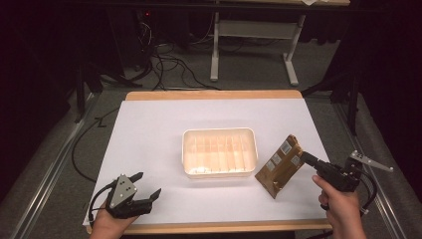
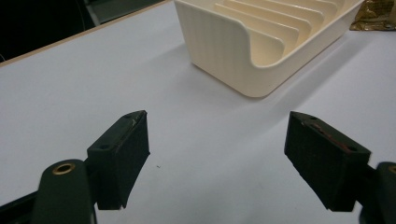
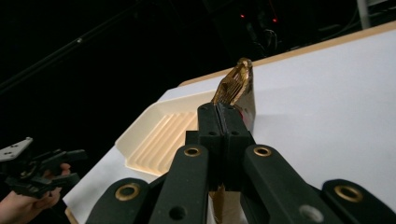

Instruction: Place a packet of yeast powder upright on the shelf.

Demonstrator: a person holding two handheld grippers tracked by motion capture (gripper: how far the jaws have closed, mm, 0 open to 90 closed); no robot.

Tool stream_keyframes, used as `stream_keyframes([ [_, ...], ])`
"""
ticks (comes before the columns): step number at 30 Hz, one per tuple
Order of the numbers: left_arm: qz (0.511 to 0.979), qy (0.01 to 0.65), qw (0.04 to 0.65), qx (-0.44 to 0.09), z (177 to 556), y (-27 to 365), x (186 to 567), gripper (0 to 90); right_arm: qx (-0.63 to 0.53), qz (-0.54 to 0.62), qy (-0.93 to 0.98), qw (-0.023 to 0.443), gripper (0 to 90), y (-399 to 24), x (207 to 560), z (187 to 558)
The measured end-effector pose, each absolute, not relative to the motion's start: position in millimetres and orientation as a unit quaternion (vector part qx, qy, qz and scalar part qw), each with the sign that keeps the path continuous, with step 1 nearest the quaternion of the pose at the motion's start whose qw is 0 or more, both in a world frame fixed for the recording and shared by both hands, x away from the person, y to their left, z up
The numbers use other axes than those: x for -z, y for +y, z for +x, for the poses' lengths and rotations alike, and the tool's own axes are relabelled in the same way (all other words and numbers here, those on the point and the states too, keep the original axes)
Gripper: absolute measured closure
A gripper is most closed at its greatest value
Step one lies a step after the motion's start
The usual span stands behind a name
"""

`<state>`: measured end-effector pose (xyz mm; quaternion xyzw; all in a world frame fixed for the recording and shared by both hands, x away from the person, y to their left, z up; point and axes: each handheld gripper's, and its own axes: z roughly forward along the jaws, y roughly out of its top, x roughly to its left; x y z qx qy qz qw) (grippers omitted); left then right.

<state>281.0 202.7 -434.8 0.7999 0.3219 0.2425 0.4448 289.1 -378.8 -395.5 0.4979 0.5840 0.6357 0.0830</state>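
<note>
high view: the desk (image 1: 149, 129) carries a white sheet with a wooden edge showing at the far and near sides. a cream ribbed tray (image 1: 219, 152) sits near the middle of the desk, its long side parallel to the near edge. just to its right, toward the right edge, a gold-brown packet (image 1: 280, 165) with white labels stands tilted, its lower corner on the sheet. the right gripper (image 1: 304, 158) comes in from the near right corner, held by the right hand (image 1: 342, 208), and its jaws are clamped on the packet's right side. the left gripper (image 1: 148, 185) rests at the near left corner in the left hand (image 1: 107, 225), jaws spread apart, nothing between them, well apart from the tray.

left gripper view: the left gripper (image 2: 217, 154) has its two black pads wide apart over bare white sheet. the tray (image 2: 224, 51) lies ahead, one rounded corner nearest, ribs visible inside. a bit of the packet (image 2: 376, 14) shows beyond the tray at the top right.

right gripper view: the right gripper (image 3: 225, 123) has jaws pressed together on the packet (image 3: 236, 84), whose crumpled gold edge rises above the fingertips. the tray (image 3: 159, 135) lies to the left of it on the sheet. farther left, off the desk's edge, the left gripper (image 3: 74, 156) shows in the left hand (image 3: 25, 203).
</note>
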Motion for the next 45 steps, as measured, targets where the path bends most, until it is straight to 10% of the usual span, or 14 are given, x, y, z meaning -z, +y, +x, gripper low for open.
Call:
stream_keyframes([
  [32, 0.788, 0.329, 0.455, -0.251, 280, 207, 432, 22.3, -0.642, 0.504, 0.556, 0.159, 90.0, -372, 374, 280],
  [45, 0.794, 0.322, 0.453, -0.247, 282, 201, 433, 22.3, -0.656, 0.500, 0.553, 0.116, 89.7, -364, 381, 282],
])
